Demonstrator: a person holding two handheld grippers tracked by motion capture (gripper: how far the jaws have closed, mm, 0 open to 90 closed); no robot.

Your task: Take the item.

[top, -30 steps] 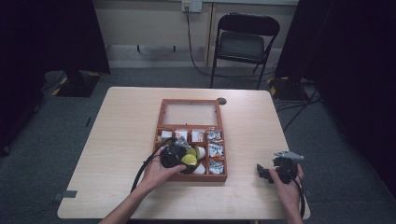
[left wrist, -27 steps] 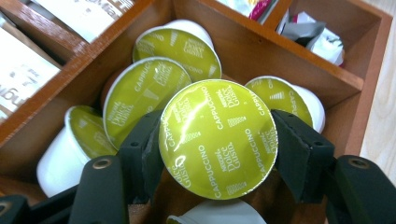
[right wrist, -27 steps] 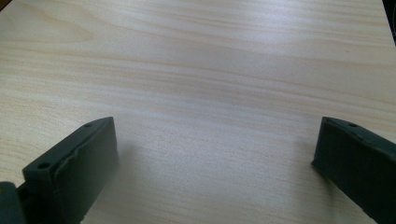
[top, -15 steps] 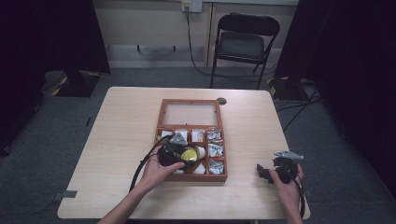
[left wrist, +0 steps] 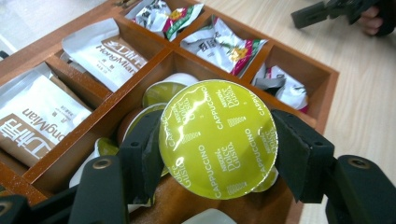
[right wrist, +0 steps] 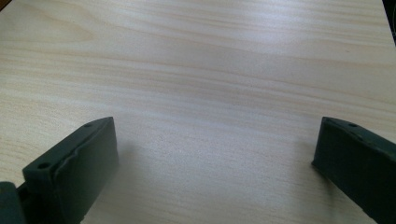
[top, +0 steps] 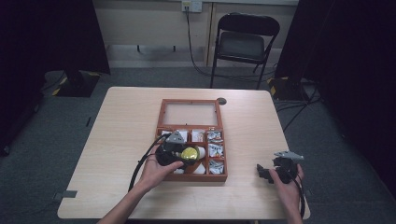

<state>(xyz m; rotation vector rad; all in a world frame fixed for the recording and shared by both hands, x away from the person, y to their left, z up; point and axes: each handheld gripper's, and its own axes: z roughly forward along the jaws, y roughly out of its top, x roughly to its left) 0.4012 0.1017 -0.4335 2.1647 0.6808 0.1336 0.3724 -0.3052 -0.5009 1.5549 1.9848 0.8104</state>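
Room: a dim space was seen, bounded by black curtains (top: 56,32) at both sides, with a grey carpeted floor (top: 56,121) and a pale wall behind.
Chair: a black folding metal chair (top: 243,44) was placed beyond the far edge of the table, with a cable hanging from a wall socket beside it.
Table: a rectangular light wood-grain table (top: 116,126) was shown; bare grain was seen under the right gripper in its own view.
Box: an open reddish-brown wooden compartment box (top: 161,116) was set near the table's middle, its glass-panelled lid laid back toward the chair.
Box contents: white paper sachets printed in brown (left wrist: 35,123) were held in the left-hand compartments of the left gripper view, crinkled foil packets with red and green print (left wrist: 224,44) in the farther ones, and more capsules in the compartment below the held one.
Left gripper: the black two-jaw left gripper (top: 180,154) was held over the box's near compartments, its jaws clamped on a capsule.
Capsule: a round coffee capsule with a yellow-green foil lid marked cappuccino (left wrist: 217,140) was gripped at its sides between both jaws, lid facing the camera, lifted just above the capsule compartment.
Right gripper: the black two-jaw right gripper (top: 275,171) was rested on the table well to the right of the box, jaws spread wide with nothing between them.
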